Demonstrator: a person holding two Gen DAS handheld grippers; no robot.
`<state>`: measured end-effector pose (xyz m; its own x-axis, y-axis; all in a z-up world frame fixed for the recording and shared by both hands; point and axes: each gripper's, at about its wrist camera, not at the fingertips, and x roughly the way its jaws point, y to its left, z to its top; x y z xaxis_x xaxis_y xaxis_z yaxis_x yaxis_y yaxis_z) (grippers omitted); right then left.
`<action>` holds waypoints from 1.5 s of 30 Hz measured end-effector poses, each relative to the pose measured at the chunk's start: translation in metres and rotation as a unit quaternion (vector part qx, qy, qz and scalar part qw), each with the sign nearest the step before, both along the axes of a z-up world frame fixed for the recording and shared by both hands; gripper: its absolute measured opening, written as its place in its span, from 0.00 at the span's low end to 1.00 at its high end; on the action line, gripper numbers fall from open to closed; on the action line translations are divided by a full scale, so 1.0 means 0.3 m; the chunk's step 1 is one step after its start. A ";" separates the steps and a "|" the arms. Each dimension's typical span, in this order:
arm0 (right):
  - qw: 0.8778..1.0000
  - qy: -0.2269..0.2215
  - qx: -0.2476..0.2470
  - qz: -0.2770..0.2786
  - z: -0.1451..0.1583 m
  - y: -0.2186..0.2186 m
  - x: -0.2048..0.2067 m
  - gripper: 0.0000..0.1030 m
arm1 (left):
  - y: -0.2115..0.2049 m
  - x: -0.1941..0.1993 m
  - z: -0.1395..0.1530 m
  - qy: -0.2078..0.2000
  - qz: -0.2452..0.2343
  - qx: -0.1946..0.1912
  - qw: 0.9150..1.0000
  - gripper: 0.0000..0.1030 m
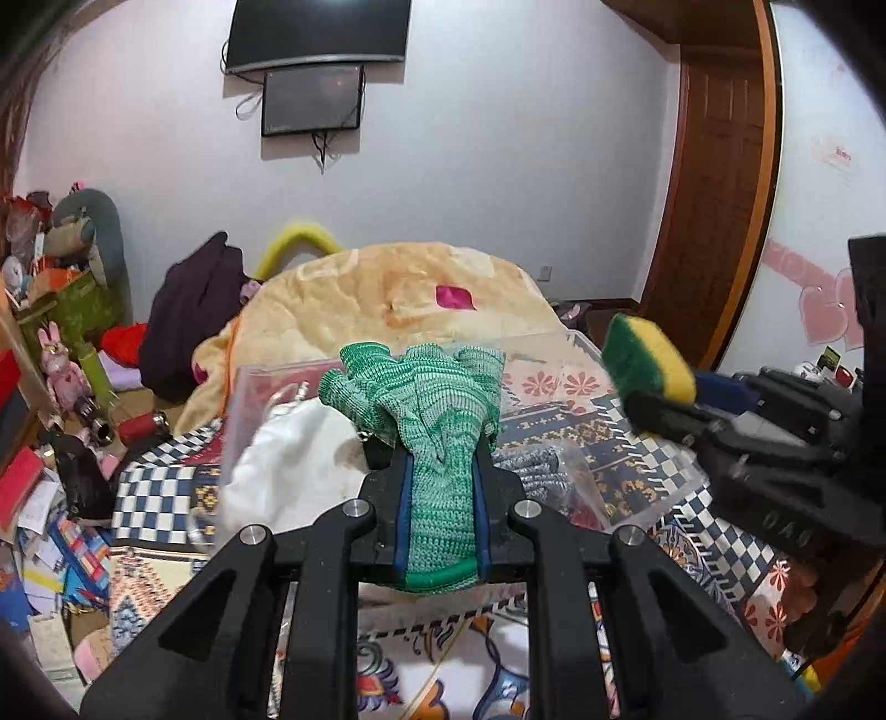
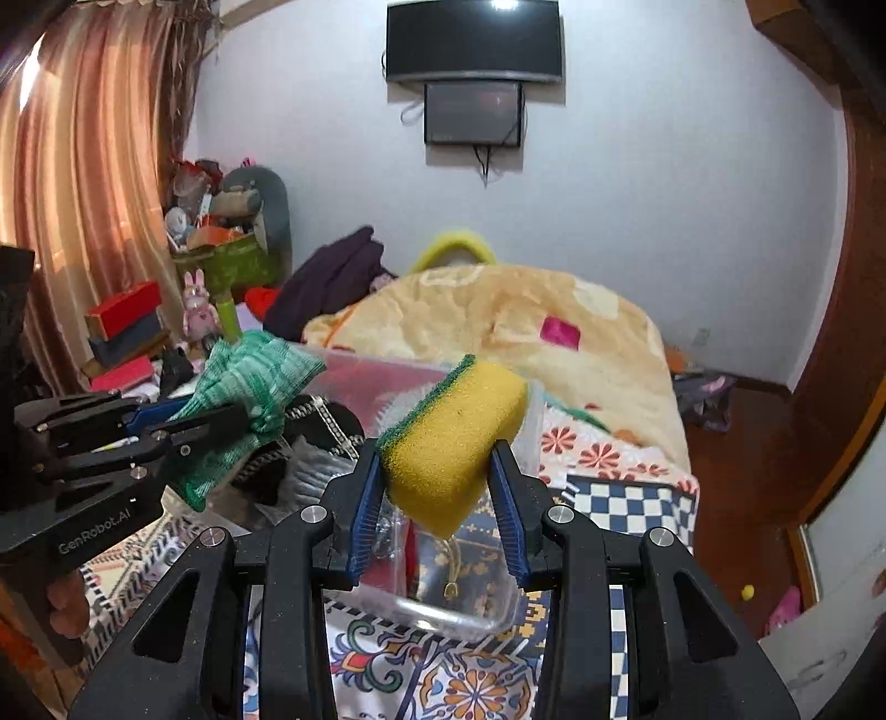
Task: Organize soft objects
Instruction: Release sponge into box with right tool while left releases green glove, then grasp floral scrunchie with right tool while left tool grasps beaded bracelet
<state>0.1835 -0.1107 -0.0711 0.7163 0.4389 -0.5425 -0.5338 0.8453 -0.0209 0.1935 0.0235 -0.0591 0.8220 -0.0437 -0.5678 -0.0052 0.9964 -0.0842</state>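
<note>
Lengthwise, green glove (image 1: 437, 437) fingers point forward from left gripper (image 1: 441, 487).

Much of a cluttered bedroom scene hidden, cropped or blurred.

Ahead of the left gripper (image 1: 441, 471), cuff of green glove (image 1: 437, 437) pinched between the pads, palm side unseen; white cloth (image 1: 288, 471) and grey knit (image 1: 531, 471) only partly visible behind the clear bin (image 1: 653, 493) wall and the claw. Between the fingers of the right gripper (image 2: 437, 498), underside of sponge (image 2: 451, 437) concealed; small gold-coloured item in the bin below too blurred to name. Left of that claw, only fingertips of the person's hand (image 2: 66, 603) showing under the other tool. Top of wall screen (image 1: 318, 33) cut by the upper edge. Shelf clutter far left too small to sort.
</note>
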 end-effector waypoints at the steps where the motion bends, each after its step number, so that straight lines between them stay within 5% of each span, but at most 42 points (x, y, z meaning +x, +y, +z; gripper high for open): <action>1: 1.000 0.008 -0.004 0.000 -0.012 0.004 0.009 0.34 | 0.001 0.013 -0.007 0.005 -0.001 -0.005 1.000 0.17; 7: 0.999 0.034 -0.020 -0.001 -0.048 0.015 0.044 0.34 | -0.001 0.078 -0.066 0.039 -0.011 -0.027 0.999 0.17; 19: 0.999 0.040 -0.034 0.006 -0.052 0.029 0.052 0.38 | -0.029 0.063 -0.082 0.044 -0.012 -0.007 0.999 0.26; 22: 0.999 0.030 -0.042 0.006 -0.048 0.038 0.038 0.53 | -0.018 0.055 -0.073 0.045 -0.015 -0.020 0.999 0.32; 29: 0.999 -0.003 -0.043 0.010 -0.007 0.023 -0.020 0.62 | -0.013 -0.022 -0.015 0.017 -0.023 -0.019 0.999 0.33; 39: 0.999 -0.019 0.005 0.028 0.060 -0.044 -0.116 0.74 | -0.045 -0.215 0.072 -0.035 -0.041 0.005 0.999 0.58; 45: 0.999 -0.033 0.018 0.033 0.055 -0.083 -0.205 0.76 | -0.080 -0.329 0.042 -0.029 -0.064 0.016 0.997 0.60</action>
